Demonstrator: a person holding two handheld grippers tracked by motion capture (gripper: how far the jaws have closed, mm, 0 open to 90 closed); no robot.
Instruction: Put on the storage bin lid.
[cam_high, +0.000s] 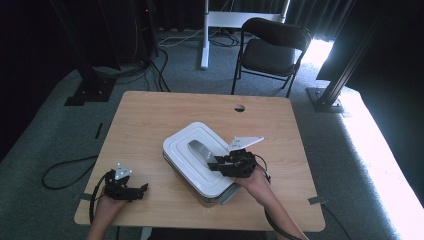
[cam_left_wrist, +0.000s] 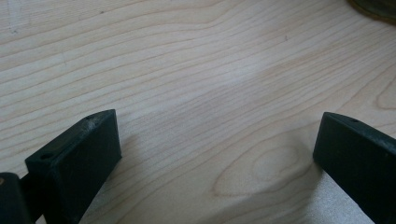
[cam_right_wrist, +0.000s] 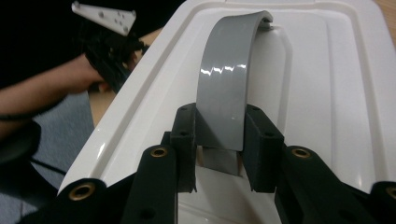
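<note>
A white box with a white lid (cam_high: 197, 152) stands in the middle of the wooden table (cam_high: 145, 120). On the lid arches a grey handle (cam_high: 199, 149). My right gripper (cam_high: 216, 162) is shut on the near end of the grey handle (cam_right_wrist: 224, 88), one jaw on each side of it, in the right gripper view (cam_right_wrist: 219, 140). The lid (cam_right_wrist: 327, 84) spreads out beyond the jaws. My left gripper (cam_high: 142, 188) rests near the table's front left corner, open, its jaws wide apart over bare wood (cam_left_wrist: 215, 135) with nothing between them.
A black folding chair (cam_high: 270, 50) stands beyond the table's far edge. A round cable hole (cam_high: 239, 108) sits near the far edge. Black frame posts (cam_high: 340, 75) stand at both sides, and cables lie on the grey carpet at the left (cam_high: 65, 172).
</note>
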